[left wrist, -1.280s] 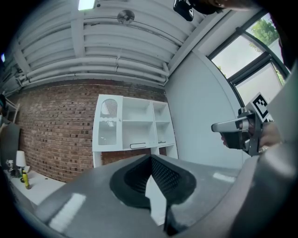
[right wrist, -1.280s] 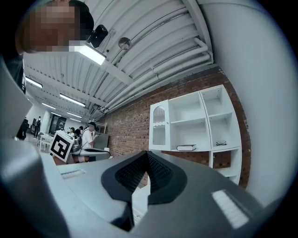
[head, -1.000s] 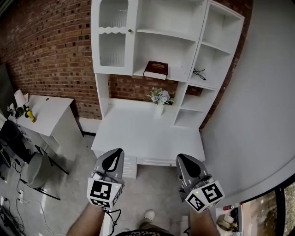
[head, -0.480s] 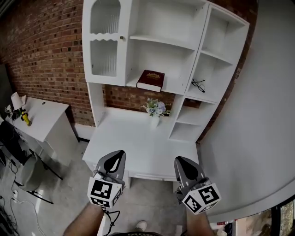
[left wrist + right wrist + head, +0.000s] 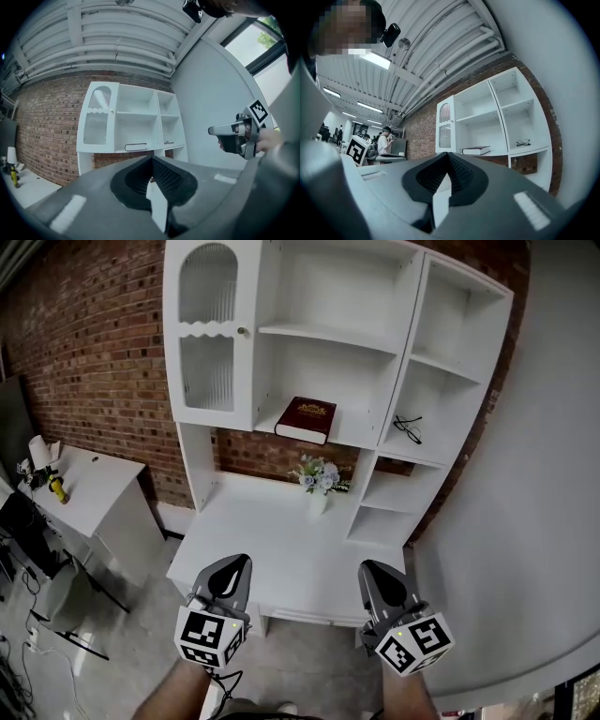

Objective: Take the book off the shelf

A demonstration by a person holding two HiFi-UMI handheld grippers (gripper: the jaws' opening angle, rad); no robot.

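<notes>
One book (image 5: 306, 418), one flower vase (image 5: 318, 499)

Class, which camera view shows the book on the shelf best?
The head view: the book lies flat, its dark red cover facing up. The right gripper view shows only its edge; the left gripper view, a thin dark outline.

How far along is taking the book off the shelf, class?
Done: nothing; the book lies flat on its shelf. In hand: the left tongs and right tongs, both shut and empty, are held low before the desk. Left: reach up, grip the book, lift it off.
</notes>
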